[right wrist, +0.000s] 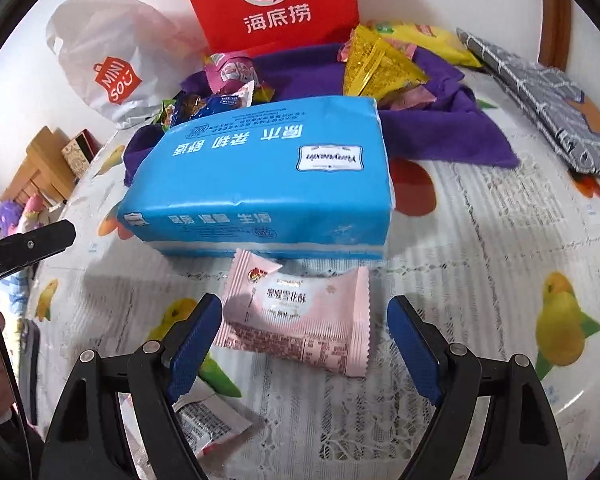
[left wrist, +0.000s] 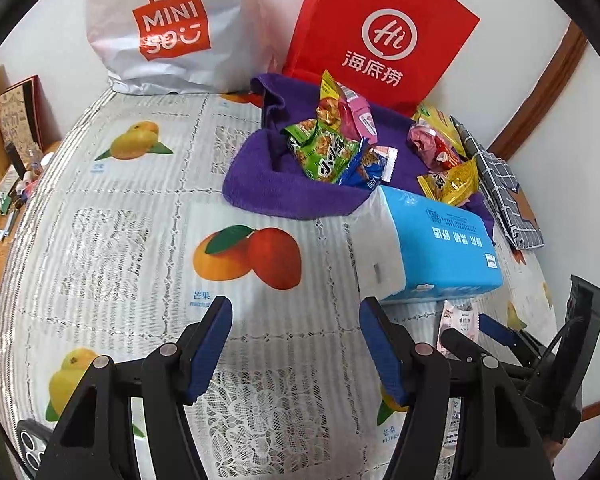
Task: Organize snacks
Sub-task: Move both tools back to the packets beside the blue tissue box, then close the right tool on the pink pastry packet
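Several snack packets, such as a green one [left wrist: 324,152] and a yellow one [left wrist: 450,184], lie on a purple towel [left wrist: 260,184] at the back of the table. A pink snack packet [right wrist: 300,316] lies flat on the tablecloth in front of a blue tissue pack [right wrist: 260,184]. My right gripper [right wrist: 304,320] is open, its blue pads either side of the pink packet, not closed on it. Another packet [right wrist: 208,424] lies under its left finger. My left gripper [left wrist: 296,336] is open and empty over the tablecloth, left of the tissue pack [left wrist: 428,244]. The right gripper [left wrist: 496,332] shows in the left wrist view.
A red Haidilao bag [left wrist: 380,36] and a white Miniso bag [left wrist: 168,28] stand against the back wall. A grey checked cloth [left wrist: 496,184] lies at the right. A phone [left wrist: 30,448] lies at the near left edge. The fruit-print tablecloth [left wrist: 140,240] covers the round table.
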A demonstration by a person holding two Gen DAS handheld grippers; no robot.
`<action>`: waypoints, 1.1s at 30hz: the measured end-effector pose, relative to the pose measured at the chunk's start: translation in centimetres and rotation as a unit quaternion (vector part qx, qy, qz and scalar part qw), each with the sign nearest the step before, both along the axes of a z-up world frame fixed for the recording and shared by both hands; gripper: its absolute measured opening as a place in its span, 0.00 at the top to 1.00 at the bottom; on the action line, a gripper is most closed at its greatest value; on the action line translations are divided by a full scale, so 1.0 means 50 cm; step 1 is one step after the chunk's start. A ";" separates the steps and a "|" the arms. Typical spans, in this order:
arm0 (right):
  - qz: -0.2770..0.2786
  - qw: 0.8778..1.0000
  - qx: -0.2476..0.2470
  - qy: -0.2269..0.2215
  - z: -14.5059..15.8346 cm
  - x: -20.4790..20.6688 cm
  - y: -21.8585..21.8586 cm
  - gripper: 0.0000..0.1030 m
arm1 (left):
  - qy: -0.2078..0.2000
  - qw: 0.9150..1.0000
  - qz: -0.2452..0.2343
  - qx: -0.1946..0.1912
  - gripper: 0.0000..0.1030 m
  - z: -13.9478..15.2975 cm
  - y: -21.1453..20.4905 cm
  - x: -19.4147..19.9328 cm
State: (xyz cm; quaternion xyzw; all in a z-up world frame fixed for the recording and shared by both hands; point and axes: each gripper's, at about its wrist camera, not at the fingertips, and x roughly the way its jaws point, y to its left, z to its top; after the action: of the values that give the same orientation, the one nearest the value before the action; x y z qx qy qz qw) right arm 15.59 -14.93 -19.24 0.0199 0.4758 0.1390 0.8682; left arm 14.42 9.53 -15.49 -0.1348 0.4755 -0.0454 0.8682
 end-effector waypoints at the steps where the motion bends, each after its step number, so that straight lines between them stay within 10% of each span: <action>1: 0.001 1.000 -0.003 -0.002 -0.001 0.000 0.003 0.18 | 0.001 1.000 -0.001 -0.002 0.38 -0.002 0.000 0.001; 17: -0.007 0.996 -0.082 -0.023 -0.016 0.002 0.064 0.19 | 0.018 1.000 0.012 0.009 0.38 -0.019 0.009 -0.018; 33: 0.013 0.996 -0.078 -0.050 -0.011 -0.026 0.029 0.45 | 0.037 0.999 -0.013 0.034 0.38 -0.037 -0.034 -0.040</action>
State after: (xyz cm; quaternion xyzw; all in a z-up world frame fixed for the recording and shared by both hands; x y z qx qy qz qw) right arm 14.28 -13.46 -19.78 -0.0616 0.4417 0.1136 0.8878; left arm 12.44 7.85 -17.34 -0.1006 0.5098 -0.0350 0.8537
